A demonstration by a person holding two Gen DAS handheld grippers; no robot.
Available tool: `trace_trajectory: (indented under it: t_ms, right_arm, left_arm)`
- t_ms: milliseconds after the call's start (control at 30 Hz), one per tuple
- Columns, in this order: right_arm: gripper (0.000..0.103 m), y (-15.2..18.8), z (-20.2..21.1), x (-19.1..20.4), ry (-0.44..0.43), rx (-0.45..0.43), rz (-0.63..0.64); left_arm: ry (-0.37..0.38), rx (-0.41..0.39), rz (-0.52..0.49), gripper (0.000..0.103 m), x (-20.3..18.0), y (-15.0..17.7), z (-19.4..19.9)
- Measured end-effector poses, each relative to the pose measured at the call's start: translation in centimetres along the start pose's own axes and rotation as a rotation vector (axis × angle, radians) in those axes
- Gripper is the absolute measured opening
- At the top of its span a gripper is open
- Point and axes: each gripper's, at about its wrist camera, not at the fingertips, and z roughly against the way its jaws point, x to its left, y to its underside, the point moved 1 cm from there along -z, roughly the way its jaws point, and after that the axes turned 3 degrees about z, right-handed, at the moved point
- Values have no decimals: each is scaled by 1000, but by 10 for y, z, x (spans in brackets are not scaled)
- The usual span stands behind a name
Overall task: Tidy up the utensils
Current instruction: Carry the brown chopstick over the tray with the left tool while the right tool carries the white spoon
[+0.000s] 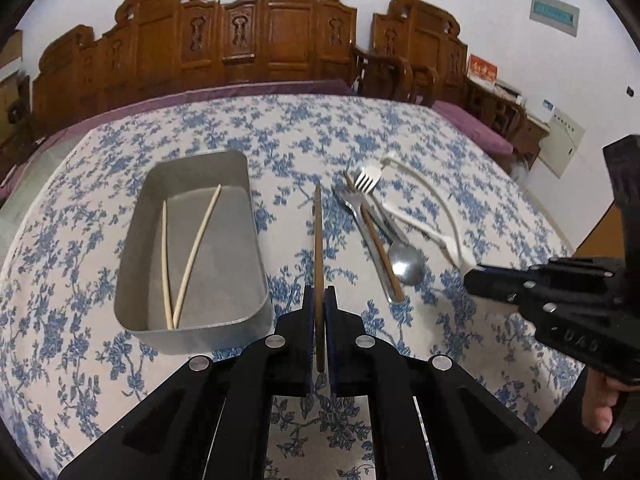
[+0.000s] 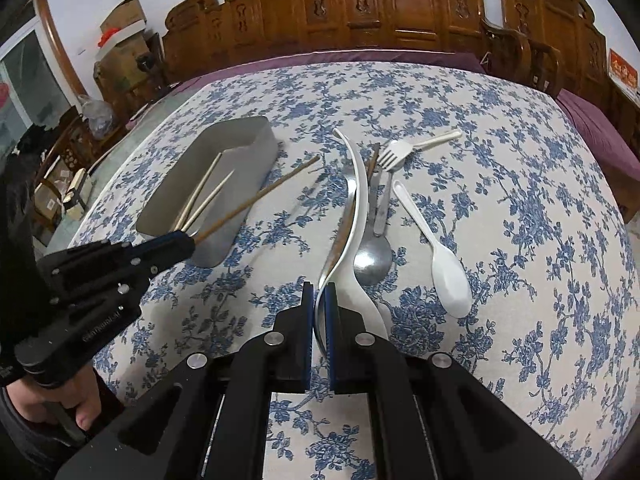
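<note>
The brown chopstick sits dead centre in the left wrist view, clamped between the blue pads of the left gripper, with its far end poking up toward the middle of the frame, off the cloth. Just left of it is the grey metal tray, and inside lie two pale chopsticks that meet at the near end in a V.

Over in the right wrist view, the right gripper is pinched tight on the bowl edge of a white plastic spoon, whose long handle curves up through the centre of the frame. Right under and beside it is the leftover pile: a metal spoon, a white plastic fork, another brown chopstick peeking out at the top, and a second white spoon lying on its own toward the right.

Everything sits on a blue floral tablecloth. Carved wooden chairs line the top of both frames, and a person's hand shows in the lower left corner of the right view.
</note>
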Motion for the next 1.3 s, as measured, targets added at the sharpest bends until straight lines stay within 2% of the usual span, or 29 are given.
trace_trajectory:
  t_ms: [300, 733, 1033, 1300]
  right_arm:
    - [6, -7, 1, 7, 4, -9, 12]
    - [6, -42, -5, 45, -51, -39, 74]
    - [6, -63, -20, 74, -84, -39, 117]
    - [7, -72, -32, 87, -105, -30, 140]
  left_arm:
    - [29, -51, 4, 4, 2, -7, 17]
    - [-45, -86, 100, 4, 56, -24, 22]
    - [-96, -50, 155, 4, 88, -27, 7]
    - [-119, -25, 162, 4, 95, -25, -3]
